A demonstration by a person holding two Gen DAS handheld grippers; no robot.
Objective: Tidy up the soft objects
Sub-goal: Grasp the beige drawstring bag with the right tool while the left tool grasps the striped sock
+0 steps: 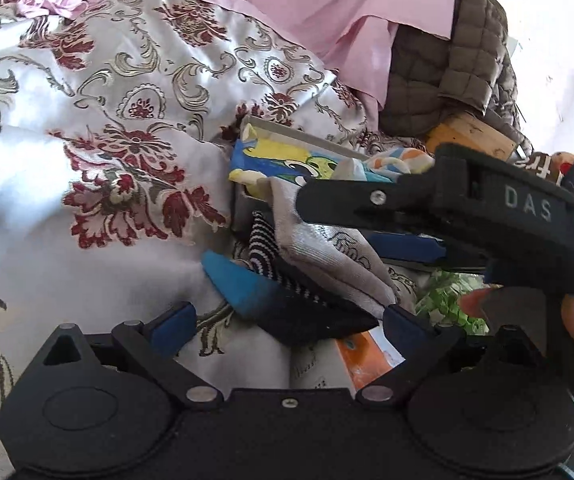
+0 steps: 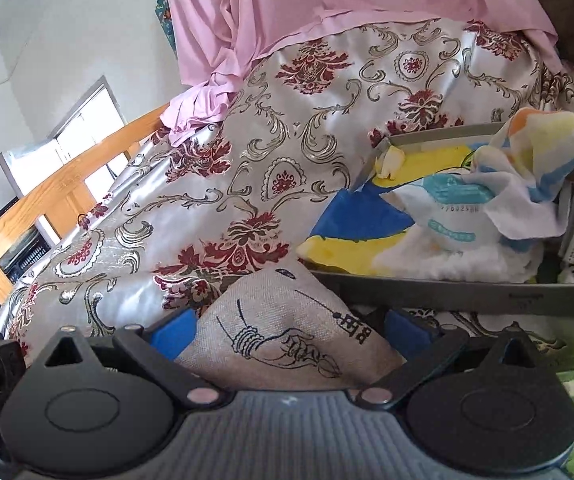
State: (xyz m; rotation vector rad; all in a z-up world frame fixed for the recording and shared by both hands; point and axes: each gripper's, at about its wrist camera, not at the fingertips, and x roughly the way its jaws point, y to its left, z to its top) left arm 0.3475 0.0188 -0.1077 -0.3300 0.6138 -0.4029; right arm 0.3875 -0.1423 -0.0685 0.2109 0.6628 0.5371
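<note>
The grey sock (image 2: 287, 336) with a printed hand drawing lies between the blue pads of the right gripper (image 2: 287, 332). From its own camera the cloth fills the gap, and in the left wrist view that gripper's fingers close over the same grey fabric (image 1: 327, 240), so I judge it clamped on the sock, probably to carry it to the grey tray (image 2: 467, 300) just beyond. The left gripper (image 1: 287, 316) stands spread, its pads apart, with a dark striped sock with a blue toe (image 1: 271, 292) lying across the gap, apparently untouched.

The tray already holds a yellow-and-blue cloth (image 2: 351, 232) and a pastel rag (image 2: 535, 152), which suggests it is the collecting place. All this rests on a silver floral bedspread (image 1: 107, 100).

The tray's far side is cut off, its bottom is buried, and how firmly the grey sock is pinched is hidden by the gripper body.
</note>
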